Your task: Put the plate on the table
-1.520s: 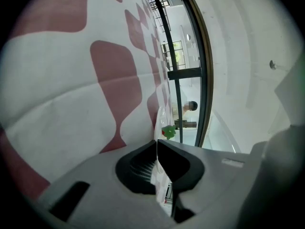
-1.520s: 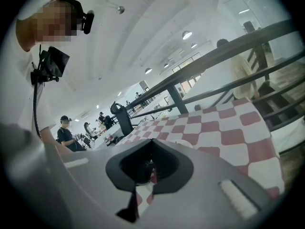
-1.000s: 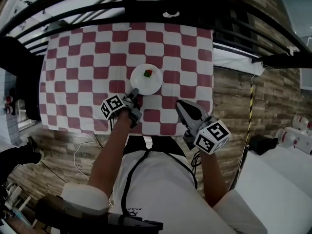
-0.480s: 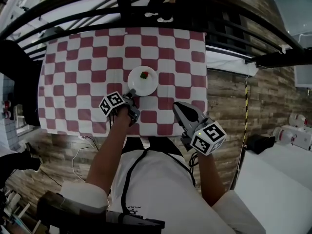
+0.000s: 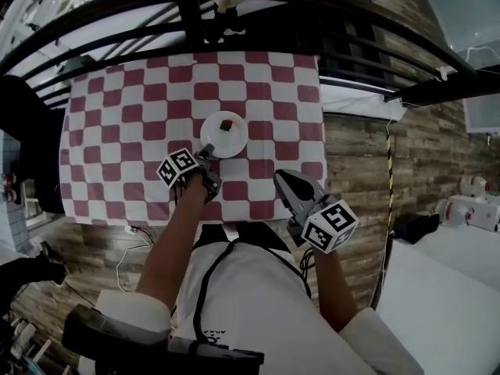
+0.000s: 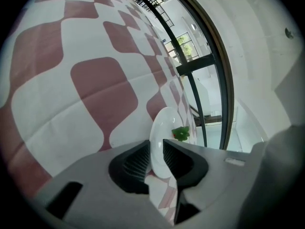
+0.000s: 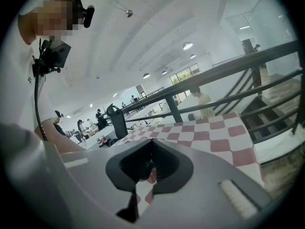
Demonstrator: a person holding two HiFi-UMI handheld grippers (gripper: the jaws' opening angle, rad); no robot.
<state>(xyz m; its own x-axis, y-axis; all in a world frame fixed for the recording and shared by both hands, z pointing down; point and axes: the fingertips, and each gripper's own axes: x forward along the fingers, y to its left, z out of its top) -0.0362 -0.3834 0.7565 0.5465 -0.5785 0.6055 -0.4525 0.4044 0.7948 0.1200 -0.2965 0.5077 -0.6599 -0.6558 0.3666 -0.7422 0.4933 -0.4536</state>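
A small white plate (image 5: 224,135) with a red and green bit of food (image 5: 226,125) lies flat on the red-and-white checked table (image 5: 117,131). My left gripper (image 5: 209,154) is at the plate's near left rim. In the left gripper view the plate (image 6: 164,128) has its rim between the ribbed pads (image 6: 138,163) of the left gripper (image 6: 157,150), with the green bit (image 6: 180,133) beyond. These jaws have just been opening, and a gap shows beside the rim. My right gripper (image 5: 280,175) hovers over the table's near edge, shut and empty, its tips (image 7: 151,141) meeting.
A dark metal railing (image 5: 234,6) runs along the far side of the table. Wood-pattern floor (image 5: 351,155) lies to the right, and white benches (image 5: 445,287) stand at the lower right. People stand far off in the right gripper view.
The left gripper stays at the plate's rim and the plate keeps its square on the cloth. The right gripper has shifted slightly. The head camera's view has drifted.
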